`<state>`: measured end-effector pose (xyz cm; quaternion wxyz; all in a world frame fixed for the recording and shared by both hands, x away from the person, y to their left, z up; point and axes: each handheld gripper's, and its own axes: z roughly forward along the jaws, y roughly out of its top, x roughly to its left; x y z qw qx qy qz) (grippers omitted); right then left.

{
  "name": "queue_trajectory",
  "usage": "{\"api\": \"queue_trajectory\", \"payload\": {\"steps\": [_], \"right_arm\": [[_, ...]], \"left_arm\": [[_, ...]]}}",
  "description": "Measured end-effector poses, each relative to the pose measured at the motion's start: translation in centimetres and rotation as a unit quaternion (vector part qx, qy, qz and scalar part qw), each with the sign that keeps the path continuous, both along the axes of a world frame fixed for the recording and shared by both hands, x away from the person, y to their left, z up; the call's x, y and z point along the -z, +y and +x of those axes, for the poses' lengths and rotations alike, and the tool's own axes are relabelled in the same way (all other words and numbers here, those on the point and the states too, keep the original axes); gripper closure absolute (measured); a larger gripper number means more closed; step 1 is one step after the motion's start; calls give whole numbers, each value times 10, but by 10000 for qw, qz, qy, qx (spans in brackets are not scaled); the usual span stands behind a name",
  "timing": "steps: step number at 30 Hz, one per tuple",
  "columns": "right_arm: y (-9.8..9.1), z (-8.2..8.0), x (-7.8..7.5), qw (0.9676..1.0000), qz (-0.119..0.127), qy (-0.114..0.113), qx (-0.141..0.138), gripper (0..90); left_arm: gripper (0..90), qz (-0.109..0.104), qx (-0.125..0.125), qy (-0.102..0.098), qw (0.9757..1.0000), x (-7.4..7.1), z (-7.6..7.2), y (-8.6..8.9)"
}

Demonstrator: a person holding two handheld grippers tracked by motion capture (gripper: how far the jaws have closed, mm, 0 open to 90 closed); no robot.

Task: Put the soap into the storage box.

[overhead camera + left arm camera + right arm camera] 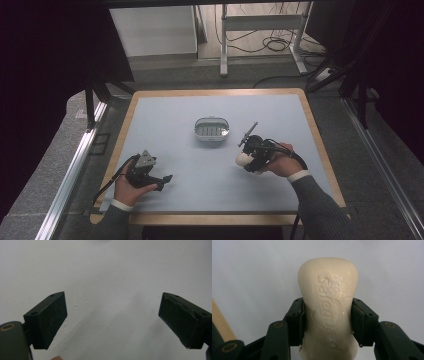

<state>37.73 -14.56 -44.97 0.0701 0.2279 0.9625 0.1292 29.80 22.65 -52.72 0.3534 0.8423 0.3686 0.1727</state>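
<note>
A: Item one?
B: Soap bar [328, 307], cream, embossed lettering, clamped at its waist by the right hand-held gripper [328, 321]; raised over the desk's [170, 115] right half, near the front.
A: Item two?
B: Soap dish [211, 129], grey, oval, slatted; mid-desk, apart from the bar.
A: Item three?
B: Left hand-held gripper [112, 320], jaws spread wide, holding nothing; low over the pale mat [210, 190], front left.

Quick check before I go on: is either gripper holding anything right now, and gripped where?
The right gripper holds a cream soap bar, clamped across its narrow middle by both jaws. The left gripper is open over the table mat, holding nothing.
</note>
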Motion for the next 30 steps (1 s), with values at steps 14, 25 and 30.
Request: {"api": "queue_trajectory", "payload": {"steps": [14,25,30], "right_arm": [[12,25,-6,9999,56,-28,-111,493],[22,46,-13,9998,88,-68,-178,493],[27,54,-15,9997,117,-91,-199,493]], "left_arm": [[87,30,16,15,10000,2,0,-1],[87,45,37,25,10000,3,1,-3],[87,50,47,34,10000,4,1,-3]]}}
